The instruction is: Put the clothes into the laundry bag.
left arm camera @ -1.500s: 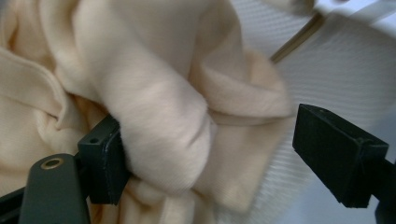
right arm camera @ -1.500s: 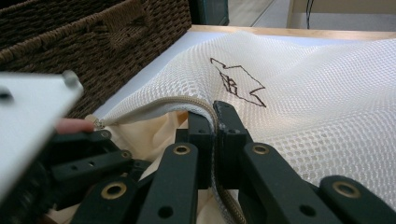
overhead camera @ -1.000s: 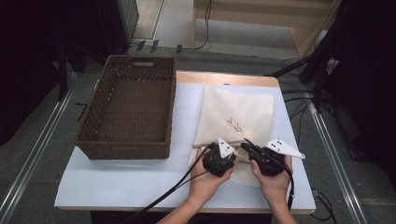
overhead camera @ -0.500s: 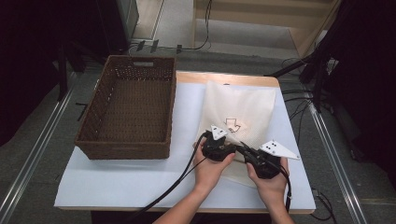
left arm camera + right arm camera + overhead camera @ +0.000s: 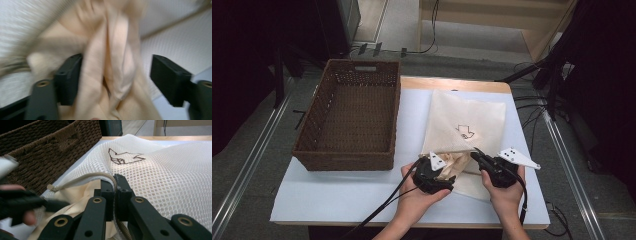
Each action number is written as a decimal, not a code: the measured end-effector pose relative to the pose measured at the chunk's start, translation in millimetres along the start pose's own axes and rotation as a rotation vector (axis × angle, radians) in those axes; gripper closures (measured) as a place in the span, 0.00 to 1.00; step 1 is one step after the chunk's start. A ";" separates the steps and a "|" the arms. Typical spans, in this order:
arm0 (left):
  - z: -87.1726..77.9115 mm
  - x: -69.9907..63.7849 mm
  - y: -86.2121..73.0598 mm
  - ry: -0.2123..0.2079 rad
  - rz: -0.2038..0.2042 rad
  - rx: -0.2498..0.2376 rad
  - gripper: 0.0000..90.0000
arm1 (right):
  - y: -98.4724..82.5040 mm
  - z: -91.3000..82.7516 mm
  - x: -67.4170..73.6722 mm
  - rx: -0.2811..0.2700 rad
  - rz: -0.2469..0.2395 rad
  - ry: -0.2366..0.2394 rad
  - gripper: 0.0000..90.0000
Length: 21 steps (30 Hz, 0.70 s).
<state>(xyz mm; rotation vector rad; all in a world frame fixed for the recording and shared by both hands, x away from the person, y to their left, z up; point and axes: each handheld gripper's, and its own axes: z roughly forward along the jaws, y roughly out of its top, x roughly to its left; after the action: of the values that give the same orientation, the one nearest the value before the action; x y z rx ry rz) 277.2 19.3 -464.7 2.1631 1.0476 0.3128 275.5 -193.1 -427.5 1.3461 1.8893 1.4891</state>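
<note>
A white mesh bag [image 5: 467, 120] with a dark outline logo lies on the table's right half. My right gripper [image 5: 474, 152] is shut on its zippered edge [image 5: 115, 180] and holds the mouth lifted. A beige cloth [image 5: 453, 162] sits bunched in that mouth, partly outside it. My left gripper [image 5: 448, 177] is at the mouth from the left. In the left gripper view its jaws have just been opening and stand apart [image 5: 116, 67]; folds of the cloth [image 5: 110, 62] hang loose between them, lying against the left jaw and clear of the right one.
A deep brown wicker basket [image 5: 349, 115] stands on the table's left half, close to the bag; its wall [image 5: 50, 147] rises just beyond the zip puller [image 5: 50, 187]. A white sheet [image 5: 337, 200] covers the tabletop. Cables trail off the near edge.
The left gripper went in toward the bag's mouth, then came back toward the near left, and its jaws opened off the cloth. The bag's top layer now stands raised. The right gripper barely moved.
</note>
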 end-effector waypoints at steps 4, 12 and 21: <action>7.8 -2.4 4.3 0.010 0.014 0.008 0.72 | -1.6 1.8 3.5 0.007 -0.012 0.010 0.97; 5.2 -10.6 47.2 -0.089 -0.056 -0.242 0.90 | -0.7 -1.7 9.9 0.004 -0.014 0.057 0.97; 48.7 10.9 47.9 -0.160 -0.089 -0.131 0.69 | -4.4 -0.6 5.8 0.026 -0.036 0.021 0.97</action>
<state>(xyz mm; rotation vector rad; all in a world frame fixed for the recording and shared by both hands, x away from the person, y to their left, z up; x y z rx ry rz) 336.2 -16.6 -468.0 1.9829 1.0007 0.1592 270.4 -188.4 -429.8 1.3057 1.9422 1.4720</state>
